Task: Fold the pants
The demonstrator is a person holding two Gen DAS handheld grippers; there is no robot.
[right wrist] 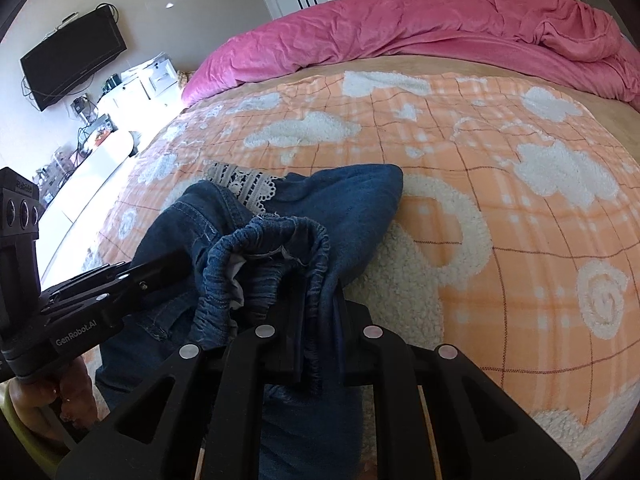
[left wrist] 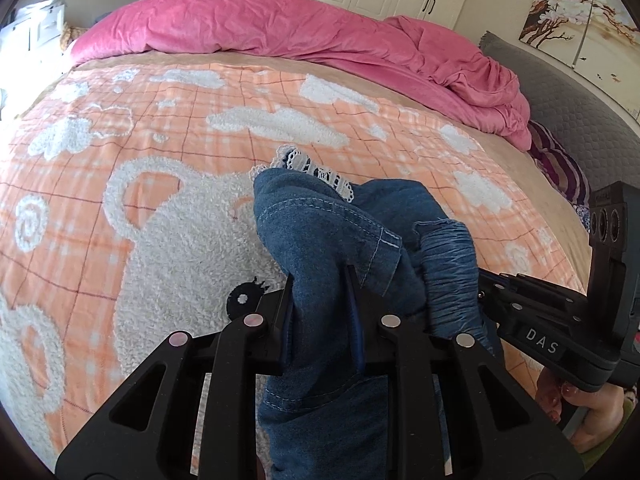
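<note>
Blue denim pants (left wrist: 320,232) with a white lace trim (left wrist: 312,168) hang bunched above an orange plaid bed blanket. My left gripper (left wrist: 320,280) is shut on a fold of the denim. My right gripper (right wrist: 320,300) is shut on the gathered elastic waistband (right wrist: 272,240) of the pants (right wrist: 340,200). The two grippers are close side by side: the right gripper shows at the right edge of the left wrist view (left wrist: 540,320), and the left gripper shows at the left edge of the right wrist view (right wrist: 100,292). The rest of the pants hangs down below the jaws.
The orange blanket (left wrist: 160,128) with white fleece clouds and a bear covers the bed. A crumpled pink duvet (left wrist: 320,36) lies along the far side. A grey headboard (left wrist: 580,112) is at right. A wall TV (right wrist: 72,56) and cluttered desk (right wrist: 100,140) stand left of the bed.
</note>
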